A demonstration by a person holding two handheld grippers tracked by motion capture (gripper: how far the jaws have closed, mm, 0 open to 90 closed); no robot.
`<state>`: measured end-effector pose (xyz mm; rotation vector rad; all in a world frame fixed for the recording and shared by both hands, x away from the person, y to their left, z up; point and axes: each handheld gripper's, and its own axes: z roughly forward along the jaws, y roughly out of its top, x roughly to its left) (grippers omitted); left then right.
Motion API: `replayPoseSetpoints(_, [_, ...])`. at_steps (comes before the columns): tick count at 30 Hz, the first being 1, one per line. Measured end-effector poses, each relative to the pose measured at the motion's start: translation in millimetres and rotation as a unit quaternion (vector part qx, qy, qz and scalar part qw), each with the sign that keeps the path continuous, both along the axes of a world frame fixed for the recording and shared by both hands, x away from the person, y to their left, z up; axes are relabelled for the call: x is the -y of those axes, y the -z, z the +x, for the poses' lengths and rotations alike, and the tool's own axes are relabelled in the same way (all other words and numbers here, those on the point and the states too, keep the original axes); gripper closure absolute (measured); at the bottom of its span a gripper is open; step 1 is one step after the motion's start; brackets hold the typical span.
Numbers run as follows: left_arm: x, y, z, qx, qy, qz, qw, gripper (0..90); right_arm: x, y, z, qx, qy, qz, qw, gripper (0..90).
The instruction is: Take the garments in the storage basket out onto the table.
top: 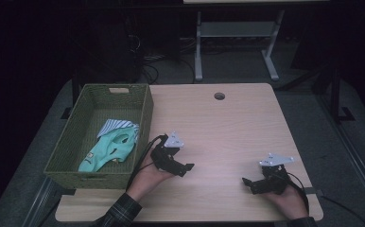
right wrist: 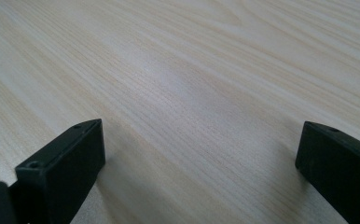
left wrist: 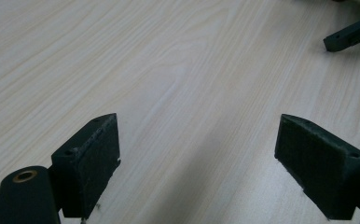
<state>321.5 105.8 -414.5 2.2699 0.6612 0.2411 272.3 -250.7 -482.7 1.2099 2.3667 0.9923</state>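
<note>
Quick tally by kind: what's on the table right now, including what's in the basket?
Basket: 1
Mint green garment: 1
Striped cloth: 1
Grippers: 2, the left gripper and the right gripper, both with jaws apart
Total: 5

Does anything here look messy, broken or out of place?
Nothing stands out. The clothes lie crumpled rather than folded in the green basket, all inside it. The left gripper and right gripper rest open, holding nothing, on the wooden table.
</note>
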Motion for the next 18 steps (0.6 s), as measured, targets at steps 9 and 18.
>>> replayPoseSetpoints(9, [0.3,-4.8,1.1,0.002,0.003,0.0,1.0,13.4,0.0,0.2,0.1,0.002,-0.001,0.0,1.0,1.0])
replayPoseSetpoints(18, [-0.1,-11.7,1.0,0.004,0.006,-0.002,1.0,13.3,-0.1,0.2,0.0,0.001,0.001,0.001,1.0,1.0])
